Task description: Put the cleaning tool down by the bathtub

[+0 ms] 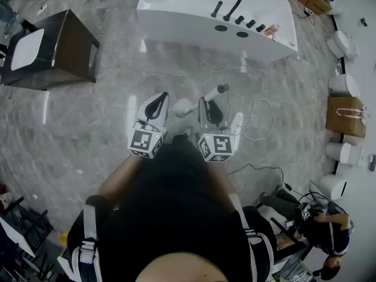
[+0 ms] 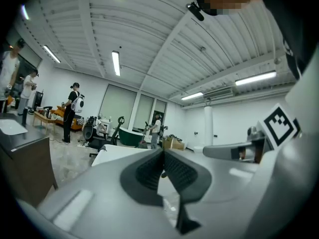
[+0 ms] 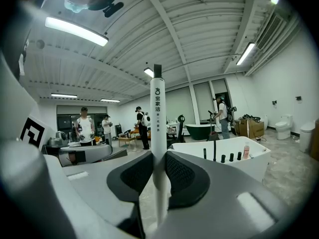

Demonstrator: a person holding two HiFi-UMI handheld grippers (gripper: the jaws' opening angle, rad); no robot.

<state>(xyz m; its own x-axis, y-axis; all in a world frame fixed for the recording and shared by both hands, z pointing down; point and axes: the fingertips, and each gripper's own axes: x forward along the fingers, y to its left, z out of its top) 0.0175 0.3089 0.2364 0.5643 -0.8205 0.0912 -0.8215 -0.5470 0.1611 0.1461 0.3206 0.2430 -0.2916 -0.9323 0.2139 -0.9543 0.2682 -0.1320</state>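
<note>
Head view: right gripper (image 1: 205,103) is clamped on the cleaning tool (image 1: 214,92). The white handle crosses its jaws at a slant, the dark end pointing up-right toward the bathtub (image 1: 176,16) and the white head (image 1: 183,106) sitting between the two grippers. The tool is held in front of the person, over bare grey floor (image 1: 88,134), well apart from the tub. Left gripper (image 1: 160,100) is just beside the tool head on its left; can't tell from here if they touch. A dark cabinet (image 1: 70,46) is off to the far left.

Left gripper view: left gripper (image 2: 162,151) has its pads closed tip to tip with nothing between them. The right gripper's marker cube (image 2: 281,125) shows at the right edge.

Right gripper view: right gripper (image 3: 158,156) has both pads pressed on the tool's white handle (image 3: 158,113). The handle runs straight up out of the jaws along the middle of the frame, printed marks near its top. The bathtub (image 3: 224,158) sits behind and to the right of the jaws, white, with black fittings along its rim, clear of the tool.
</note>
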